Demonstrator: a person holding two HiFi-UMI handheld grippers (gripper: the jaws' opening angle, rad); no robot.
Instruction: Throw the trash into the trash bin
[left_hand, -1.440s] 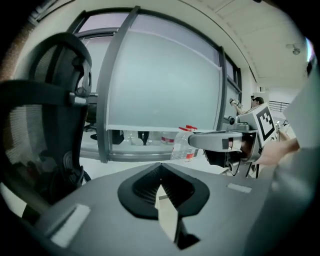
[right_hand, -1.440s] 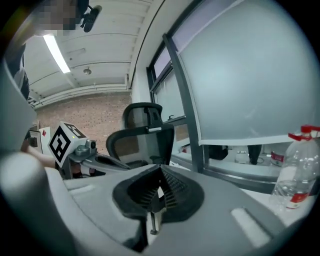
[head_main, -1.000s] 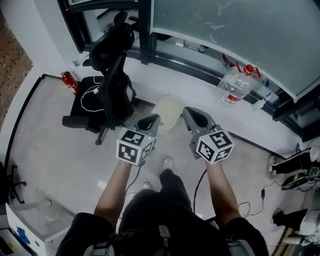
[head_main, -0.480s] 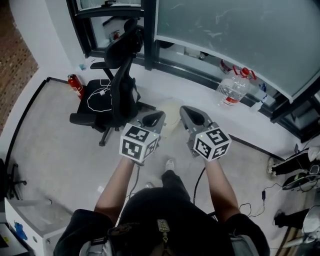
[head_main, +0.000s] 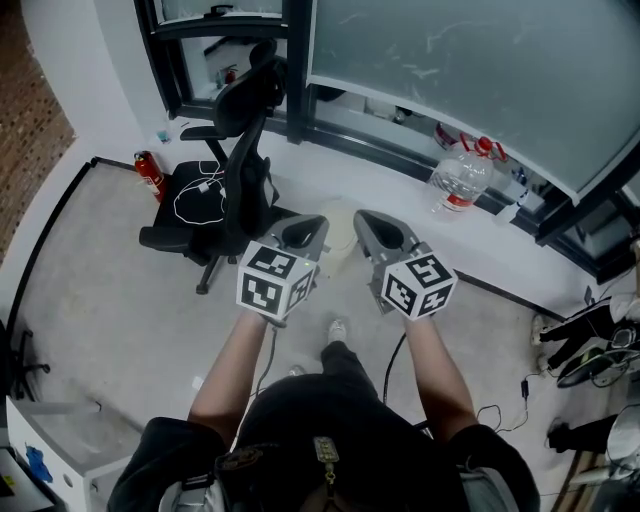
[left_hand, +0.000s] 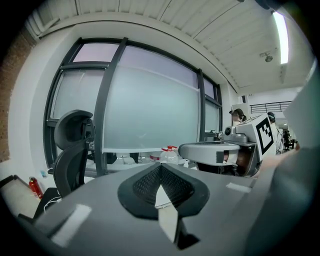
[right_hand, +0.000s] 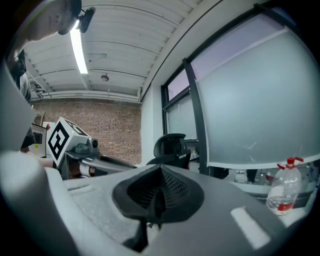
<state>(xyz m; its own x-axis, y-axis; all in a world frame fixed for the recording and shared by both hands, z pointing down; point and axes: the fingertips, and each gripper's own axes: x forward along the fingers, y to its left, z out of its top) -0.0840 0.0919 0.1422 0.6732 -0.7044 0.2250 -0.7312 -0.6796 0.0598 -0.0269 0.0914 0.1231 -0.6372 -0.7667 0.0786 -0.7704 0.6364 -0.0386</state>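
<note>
left gripper (head_main: 305, 230) and right gripper (head_main: 377, 228): fingers closed, empty, held level side by side, looks like transit pose. pale object (head_main: 340, 220) on floor (head_main: 120, 300) ahead, maybe bin.

Trash bin (head_main: 341, 222) on the floor
Pale cream and rounded, it stands upright on the grey floor just before the white window ledge (head_main: 400, 185), its lower part hidden.

**The tally, kind by kind**

Two grey handheld grippers up front: the left gripper (head_main: 303, 232) and the right gripper (head_main: 375, 228). One black mesh office chair (head_main: 245, 150), one small red fire extinguisher (head_main: 148, 173), one big clear plastic water bottle (head_main: 458, 178), red-capped, and one pale cream bin (head_main: 341, 222).
</note>
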